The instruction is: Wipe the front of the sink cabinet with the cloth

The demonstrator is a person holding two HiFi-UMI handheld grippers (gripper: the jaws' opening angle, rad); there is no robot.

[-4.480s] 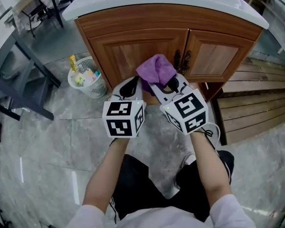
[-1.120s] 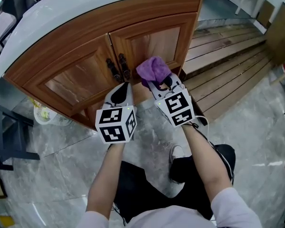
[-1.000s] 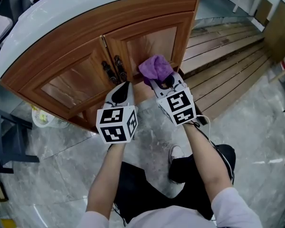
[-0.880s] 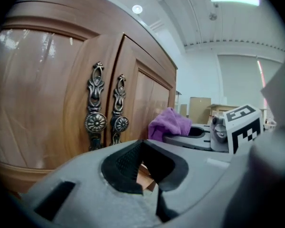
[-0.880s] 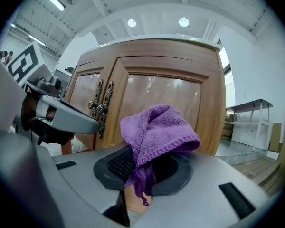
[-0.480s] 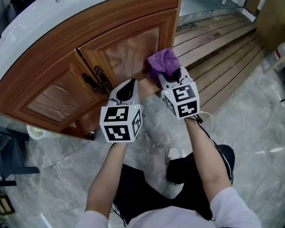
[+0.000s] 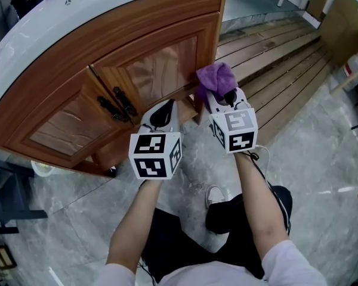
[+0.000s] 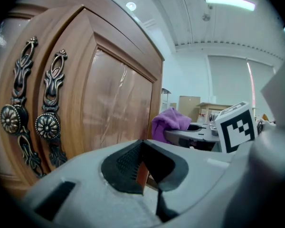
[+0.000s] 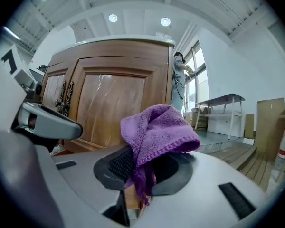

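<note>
Cloth [image 7: 216, 77], purple and bunched, is sitting pinched in my right claw [image 7: 221, 98]. Its jaws are clamping the lower fold, so the loose bulk is bulging forward as a soft pad for wiping. I am holding that pad against the low right edge of the right-hand door [image 7: 161, 70] of the wooden sink cabinet [image 7: 77, 64], close to the cabinet's right corner. No view is showing me for certain whether the fabric is actually pressing on the wood.

My left claw [image 7: 161, 113] is hanging just left of the right one, jaws together with nothing between them, pointing at the door near the two ornate dark handles [image 7: 116, 105]. I judge that it is waiting there simply to keep out of the cloth's path.

I am judging this as mid-wipe, with the panels to the left yet to be covered.
</note>
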